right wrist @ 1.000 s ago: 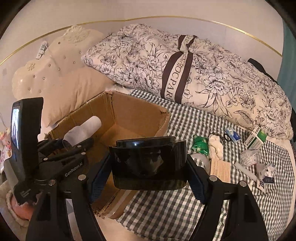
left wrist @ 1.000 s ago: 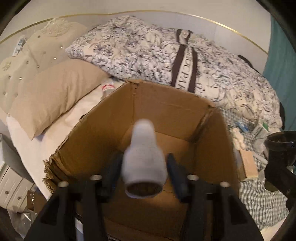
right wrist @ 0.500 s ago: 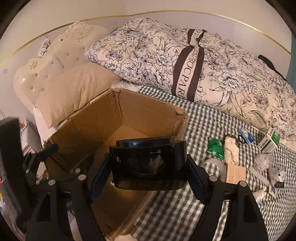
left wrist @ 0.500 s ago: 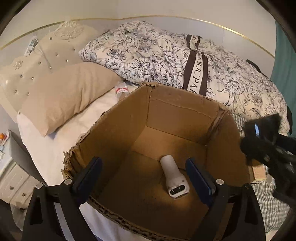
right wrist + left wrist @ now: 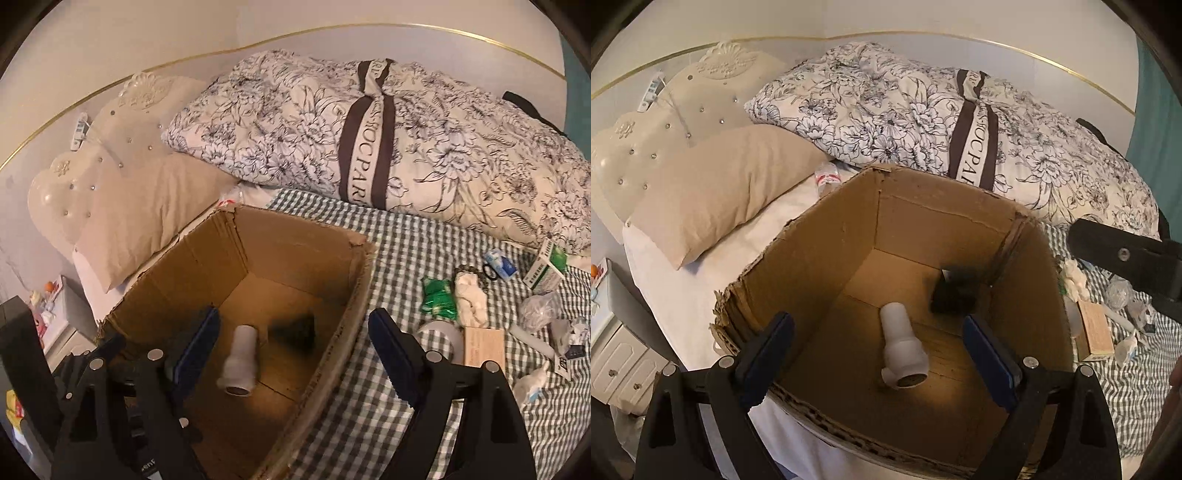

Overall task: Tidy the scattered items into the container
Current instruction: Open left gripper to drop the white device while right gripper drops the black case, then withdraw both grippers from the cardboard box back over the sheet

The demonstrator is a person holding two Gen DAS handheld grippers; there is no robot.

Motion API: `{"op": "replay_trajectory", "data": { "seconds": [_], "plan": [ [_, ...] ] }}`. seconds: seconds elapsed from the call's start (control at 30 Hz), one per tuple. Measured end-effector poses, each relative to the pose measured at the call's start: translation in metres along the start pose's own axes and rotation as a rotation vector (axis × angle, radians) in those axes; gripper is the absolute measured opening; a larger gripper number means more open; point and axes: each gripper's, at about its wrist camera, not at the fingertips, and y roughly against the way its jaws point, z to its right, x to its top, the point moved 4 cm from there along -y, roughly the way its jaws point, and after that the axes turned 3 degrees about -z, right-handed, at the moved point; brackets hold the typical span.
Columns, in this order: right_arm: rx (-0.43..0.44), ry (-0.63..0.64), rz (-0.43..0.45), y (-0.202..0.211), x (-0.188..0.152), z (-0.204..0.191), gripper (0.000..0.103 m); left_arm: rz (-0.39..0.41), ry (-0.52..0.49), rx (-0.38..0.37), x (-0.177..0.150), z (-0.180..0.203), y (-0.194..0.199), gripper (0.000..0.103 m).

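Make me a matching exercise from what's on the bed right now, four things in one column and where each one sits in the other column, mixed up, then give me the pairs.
Things:
1. white bottle
2. green packet
3. beige pillow
4. small wooden block

Places:
A. against the headboard, beside the cardboard box
B. lying on the box floor
C. on the checked cloth, next to the tape roll
D. on the checked cloth, touching a crumpled white cloth

Pairs: 1-B, 2-D, 3-A, 4-C

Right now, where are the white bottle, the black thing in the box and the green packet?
white bottle [image 5: 903,345], left wrist view, on its wide body.
black thing [image 5: 955,295], left wrist view, on its blurred middle.
green packet [image 5: 437,297], right wrist view, on its crinkled front.
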Motion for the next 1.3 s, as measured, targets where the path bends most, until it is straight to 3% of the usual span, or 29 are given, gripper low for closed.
{"op": "replay_trajectory", "data": {
  "seconds": [0.37,0.7,0.97,1.3],
  "plan": [
    [-0.1,-0.054,0.062,0.066,-0.031,0.056,0.082,0.055,-0.07,-0.056,0.0,0.052,0.046,0.095],
    [-0.166,-0.168,0.119,0.135,-0.068,0.127,0.082,0.076,-0.18,-0.154,-0.03,0.139,0.082,0.096],
    [-0.245,-0.23,0.149,0.183,-0.114,0.178,0.083,0.059,-0.247,-0.222,-0.063,0.201,0.093,0.096],
    [-0.317,-0.32,0.128,0.196,-0.168,0.233,0.083,-0.009,-0.29,-0.241,-0.103,0.239,0.077,0.096]
  ]
}}
